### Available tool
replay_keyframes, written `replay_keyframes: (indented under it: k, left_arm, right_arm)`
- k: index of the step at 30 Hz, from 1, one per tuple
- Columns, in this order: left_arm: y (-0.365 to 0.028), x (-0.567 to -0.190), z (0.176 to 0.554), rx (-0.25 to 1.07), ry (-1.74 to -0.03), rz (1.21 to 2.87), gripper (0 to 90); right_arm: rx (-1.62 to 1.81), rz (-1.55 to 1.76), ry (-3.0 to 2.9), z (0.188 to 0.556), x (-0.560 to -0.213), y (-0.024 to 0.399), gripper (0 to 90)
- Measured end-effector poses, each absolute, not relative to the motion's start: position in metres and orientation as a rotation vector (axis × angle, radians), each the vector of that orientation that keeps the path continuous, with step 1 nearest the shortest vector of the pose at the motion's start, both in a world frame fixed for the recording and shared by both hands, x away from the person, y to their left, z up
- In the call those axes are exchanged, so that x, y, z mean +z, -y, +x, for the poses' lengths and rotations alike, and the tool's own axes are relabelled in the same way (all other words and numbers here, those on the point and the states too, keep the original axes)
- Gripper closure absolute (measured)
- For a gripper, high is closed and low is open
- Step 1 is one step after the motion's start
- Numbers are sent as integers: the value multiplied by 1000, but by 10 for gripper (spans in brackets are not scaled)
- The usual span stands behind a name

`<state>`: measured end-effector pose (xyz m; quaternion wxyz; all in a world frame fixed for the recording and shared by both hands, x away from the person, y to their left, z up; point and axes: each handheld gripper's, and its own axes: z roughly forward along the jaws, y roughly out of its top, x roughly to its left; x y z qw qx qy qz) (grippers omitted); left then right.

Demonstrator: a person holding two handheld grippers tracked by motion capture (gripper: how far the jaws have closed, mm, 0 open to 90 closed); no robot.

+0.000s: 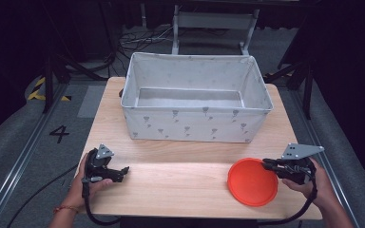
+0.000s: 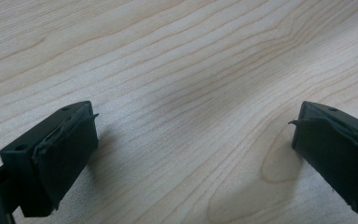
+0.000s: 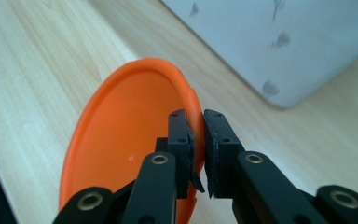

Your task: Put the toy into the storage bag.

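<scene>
The orange plate [image 1: 252,181] lies at about four o'clock on the table [image 1: 180,185], near the fabric bin [image 1: 196,97]. The right gripper [image 3: 197,140] pinches its rim – a thin, stiff, probably light edge, likely slick. The left gripper [image 2: 191,144] hovers over bare wood – jaws wide apart.

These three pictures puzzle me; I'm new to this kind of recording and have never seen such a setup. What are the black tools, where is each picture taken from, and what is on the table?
A person sits at a wooden table and holds a hand tool with two black jaws in each hand. The wide picture comes from a camera above. The other two come from cameras riding on the tools. The left gripper is open over bare wood, holding nothing. The right gripper is shut on the rim of an orange plate. Farther back stands an empty grey fabric bin.
</scene>
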<state>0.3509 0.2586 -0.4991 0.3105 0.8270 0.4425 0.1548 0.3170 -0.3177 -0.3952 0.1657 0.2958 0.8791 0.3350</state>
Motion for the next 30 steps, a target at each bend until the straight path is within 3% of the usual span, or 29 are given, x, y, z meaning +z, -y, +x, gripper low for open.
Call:
replay_keyframes:
  k: [14,30]
  left_arm:
    - [-258,-499,350,408,-1177,2179,5]
    - [-258,-499,349,409,-1184,2180,6]
  right_arm:
    - [872,734,-2504,320,-359,297,825]
    - [856,787,-2385,320,-315,334,825]
